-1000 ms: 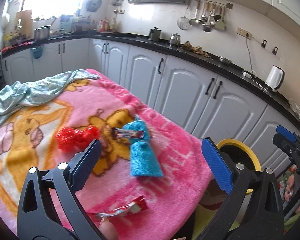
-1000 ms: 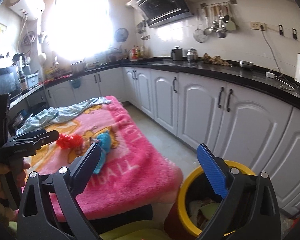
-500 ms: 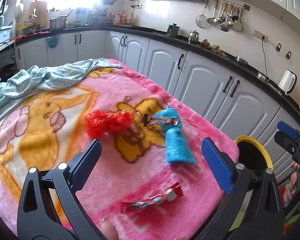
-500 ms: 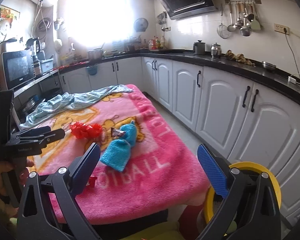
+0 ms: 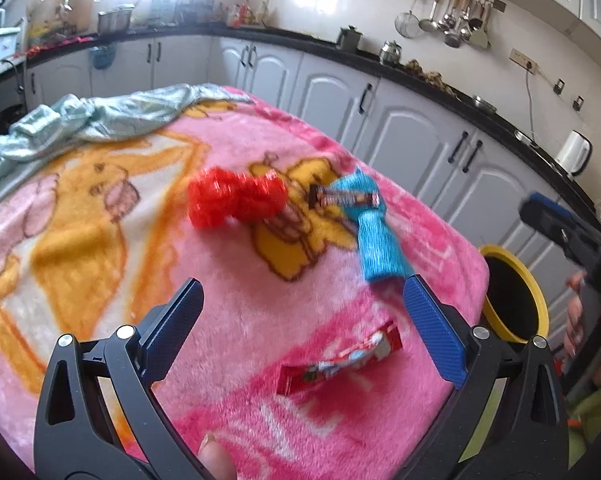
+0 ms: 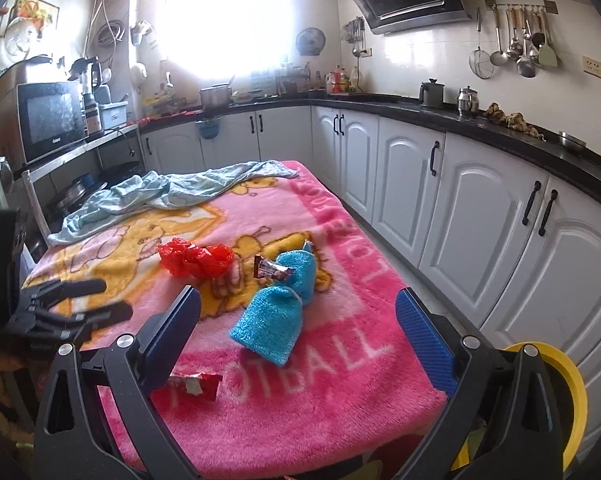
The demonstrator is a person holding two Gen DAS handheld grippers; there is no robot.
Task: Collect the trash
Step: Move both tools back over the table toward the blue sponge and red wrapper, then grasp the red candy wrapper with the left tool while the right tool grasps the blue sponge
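A pink blanket (image 5: 228,304) covers the table. On it lie a red snack wrapper (image 5: 340,360), a crumpled red plastic bag (image 5: 232,200) and a dark candy wrapper (image 5: 342,199) resting on a blue knitted pouch (image 5: 376,240). My left gripper (image 5: 300,328) is open and empty, just above the red snack wrapper. My right gripper (image 6: 296,340) is open and empty, near the table's front edge; the blue pouch (image 6: 276,316), red bag (image 6: 196,258), candy wrapper (image 6: 270,270) and snack wrapper (image 6: 196,386) show ahead of it. A yellow-rimmed bin (image 6: 556,396) stands at the table's right corner.
A light blue cloth (image 6: 160,196) lies bunched at the table's far end. White cabinets (image 6: 480,216) under a black counter run along the right and back. The bin also shows in the left wrist view (image 5: 512,300), beside my right gripper (image 5: 560,232).
Both grippers have moved in over the table, away from the bin. The red snack wrapper now lies between my left gripper's fingers. Both stay open.
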